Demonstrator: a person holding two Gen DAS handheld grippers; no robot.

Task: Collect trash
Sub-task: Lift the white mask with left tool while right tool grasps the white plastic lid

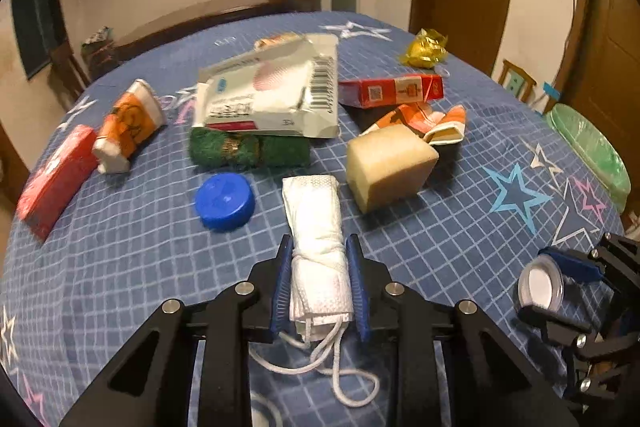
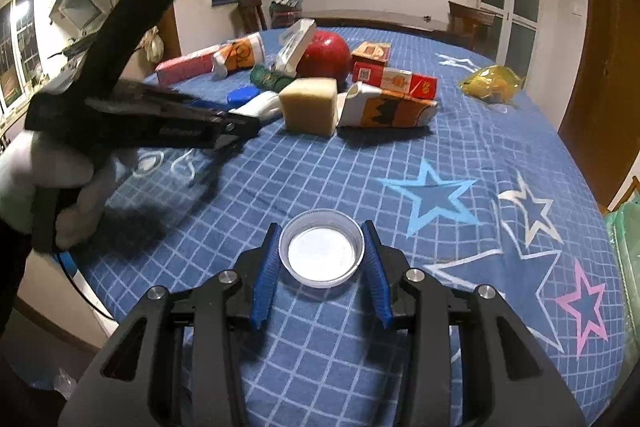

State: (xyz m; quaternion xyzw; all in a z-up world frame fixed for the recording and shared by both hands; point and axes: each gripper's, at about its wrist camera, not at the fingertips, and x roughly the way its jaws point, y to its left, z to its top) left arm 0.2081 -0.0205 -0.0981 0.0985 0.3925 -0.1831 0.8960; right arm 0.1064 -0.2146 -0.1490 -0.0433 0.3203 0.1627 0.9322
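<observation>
My left gripper is shut on a rolled white face mask whose ear loops trail on the blue star-patterned tablecloth. My right gripper is shut on a round silver lid, white inside; the lid and the right gripper also show at the right of the left wrist view. The left gripper shows as a black shape at the left of the right wrist view, held by a gloved hand.
Trash lies across the table: a blue cap, a beige sponge block, a green scrubber, a white wrapper, red boxes, orange cartons, a yellow wrapper, a red apple. A green bag-lined bin stands off the right edge.
</observation>
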